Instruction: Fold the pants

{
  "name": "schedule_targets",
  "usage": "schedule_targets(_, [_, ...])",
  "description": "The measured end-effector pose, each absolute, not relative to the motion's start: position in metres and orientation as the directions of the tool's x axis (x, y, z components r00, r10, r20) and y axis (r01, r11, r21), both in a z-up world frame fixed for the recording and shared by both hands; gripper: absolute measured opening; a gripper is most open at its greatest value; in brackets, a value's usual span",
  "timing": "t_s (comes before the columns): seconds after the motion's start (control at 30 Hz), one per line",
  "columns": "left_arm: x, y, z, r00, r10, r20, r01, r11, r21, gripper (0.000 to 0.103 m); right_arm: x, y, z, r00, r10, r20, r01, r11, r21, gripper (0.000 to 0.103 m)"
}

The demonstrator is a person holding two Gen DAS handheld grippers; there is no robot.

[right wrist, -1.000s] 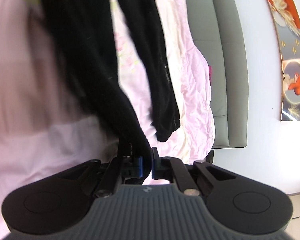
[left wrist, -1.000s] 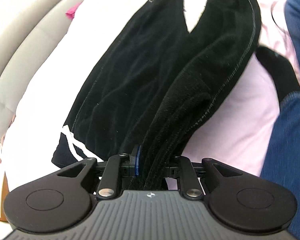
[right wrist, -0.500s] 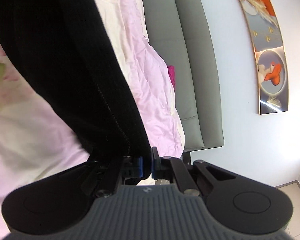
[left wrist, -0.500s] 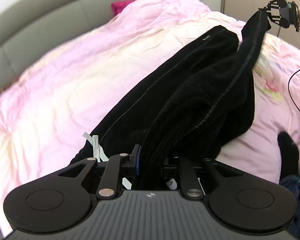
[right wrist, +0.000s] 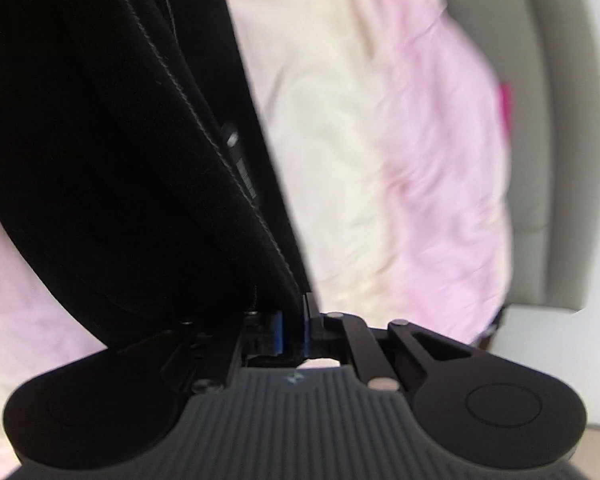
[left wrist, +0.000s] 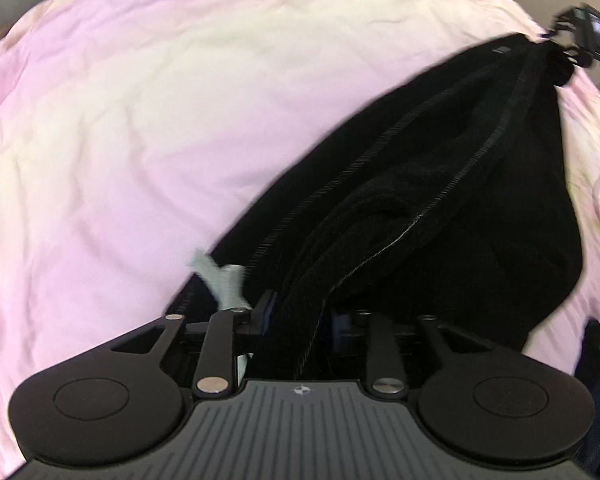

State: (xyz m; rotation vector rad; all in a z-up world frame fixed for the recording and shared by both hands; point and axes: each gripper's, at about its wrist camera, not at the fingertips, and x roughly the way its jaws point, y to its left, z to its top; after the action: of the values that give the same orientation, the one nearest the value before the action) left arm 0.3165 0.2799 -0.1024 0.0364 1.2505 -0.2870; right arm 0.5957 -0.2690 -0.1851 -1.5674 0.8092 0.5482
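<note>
Across the pink duvet (left wrist: pixel 148 128), black pants (left wrist: pixel 440 208) stretch between both grippers: left gripper (left wrist: pixel 300 312) jaws just easing apart around the waistband, right gripper (right wrist: pixel 294 330) pinching the cuffs. Soft, floppy fabric; hems grip best.

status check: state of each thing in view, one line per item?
pants: black, stretched between both grippers over the bed.
drawstring: white, loose at the waist end.
left gripper: jaws have just been opening, waistband between them.
right gripper: jaws have just been opening slightly, fabric between the pads.
duvet: pink and cream, rumpled.
</note>
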Motion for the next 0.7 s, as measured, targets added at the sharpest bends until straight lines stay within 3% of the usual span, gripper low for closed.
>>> schedule_targets(0.03, [0.322,0.290,-0.109,0.285,-0.197,-0.938,0.188,0.971,-0.147,0.045,0.606,-0.267,-0.192,0.634,-0.224,-0.740,-0.762,-0.022,-0.647,0.020])
schedule_targets(0.1, [0.326,0.311,-0.120,0.303,-0.207,-0.930,0.073,0.978,-0.194,0.056,0.629,-0.262,-0.193,0.693,-0.234,-0.681,-0.689,0.061,-0.722,0.028])
schedule_targets(0.2, [0.315,0.334,-0.126,0.362,-0.249,-0.898,-0.041,0.958,-0.282,0.051,0.658,-0.269,-0.183,0.746,-0.314,-0.587,-0.519,0.277,-0.808,0.030])
schedule_targets(0.33, [0.295,0.356,-0.125,0.451,-0.285,-0.846,-0.139,0.914,-0.382,0.051,0.671,-0.300,-0.165,0.722,-0.404,-0.563,-0.375,0.455,-0.808,0.030])
schedule_targets(0.4, [0.283,0.361,-0.115,0.507,-0.231,-0.830,-0.181,0.913,-0.365,0.058,0.661,-0.318,-0.173,0.696,-0.425,-0.579,-0.379,0.468,-0.799,0.030])
schedule_targets(0.47, [0.269,0.377,-0.101,0.566,-0.088,-0.820,-0.300,0.904,-0.304,0.063,0.650,-0.328,-0.187,0.672,-0.435,-0.599,-0.373,0.501,-0.781,0.030])
schedule_targets(0.5, [0.261,0.391,-0.094,0.579,-0.033,-0.815,-0.372,0.878,-0.300,0.073,0.642,-0.332,-0.192,0.663,-0.430,-0.613,-0.363,0.531,-0.766,0.030])
schedule_targets(0.57, [0.239,0.419,-0.084,0.590,0.003,-0.807,-0.477,0.808,-0.346,0.078,0.633,-0.339,-0.191,0.648,-0.419,-0.636,-0.327,0.601,-0.729,0.032])
schedule_targets(0.63, [0.212,0.428,-0.083,0.604,-0.010,-0.797,-0.534,0.738,-0.413,0.078,0.627,-0.351,-0.187,0.637,-0.396,-0.661,-0.258,0.699,-0.668,0.047])
schedule_targets(0.7, [0.184,0.420,-0.084,0.627,-0.021,-0.779,-0.548,0.698,-0.461,0.081,0.613,-0.364,-0.185,0.625,-0.347,-0.700,-0.173,0.812,-0.557,0.051])
